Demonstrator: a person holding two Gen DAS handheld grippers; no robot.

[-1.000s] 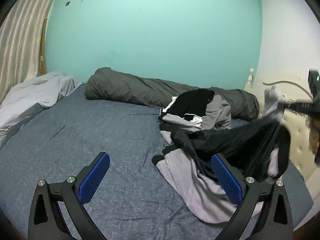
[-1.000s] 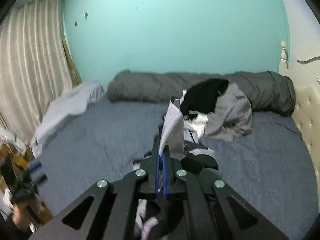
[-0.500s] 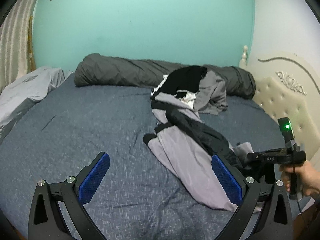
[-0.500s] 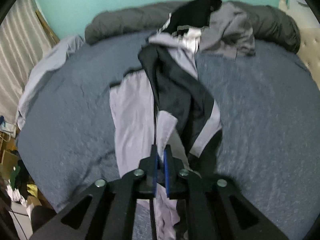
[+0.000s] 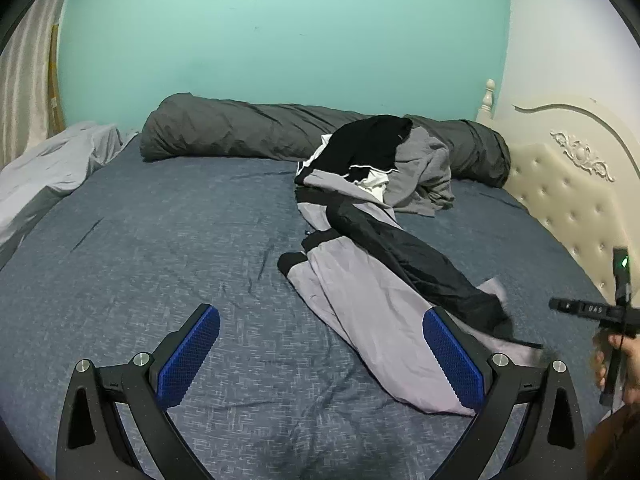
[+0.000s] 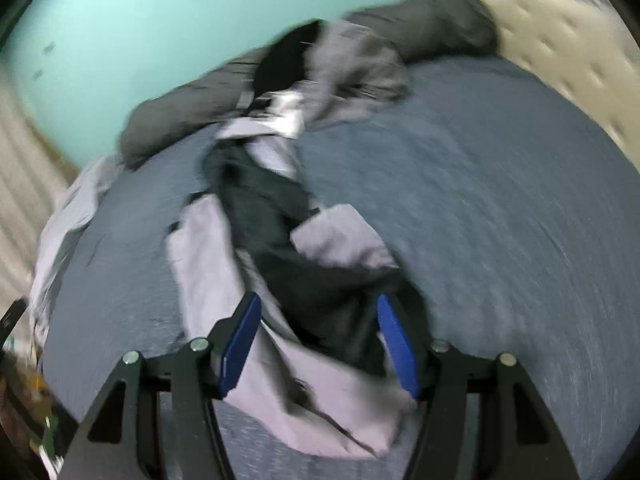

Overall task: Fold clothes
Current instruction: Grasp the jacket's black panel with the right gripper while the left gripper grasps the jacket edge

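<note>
Where the blue-grey woven bedsheet [image 5: 168, 240] runs out at far left, a pale grey rumpled blanket [image 5: 48, 164] lies heaped against the beige striped curtain [image 5: 24, 64]. Teal painted wall [image 5: 280, 40] behind. Along the wall side of the bed, a long dark grey rolled duvet [image 5: 240, 136] lies flat, end to end.

Left gripper [image 5: 320, 356]: low over the sheet, its blue-padded fingers [image 5: 188, 354] spread wide, nothing between them. The right-hand pad overlaps the garment's near edge in view; contact cannot be told.

Centre-right: lilac-and-black loose jacket [image 5: 360, 300] lies stretched out in a twisted strip on the sheet, running from the pile toward the near edge, with a black panel across the lilac. Its far end meets a small pile of black, grey and white clothes [image 5: 384, 164] that rests against the duvet.

Far right: cream tufted headboard with carved scrollwork [image 5: 568, 184]. Below it, a person's hand [image 5: 624, 364] holds the handle of the other tool.

Right wrist view, heavily blurred: right gripper [image 6: 320, 344] has jaws parted to a moderate gap, open over the jacket's [image 6: 208, 272] near end. Lilac and black fabric lies between and below the blue pads [image 6: 240, 340], not pinched. Sheet [image 6: 480, 200] spreads to the right, and the headboard [image 6: 560, 32] is at upper right.
</note>
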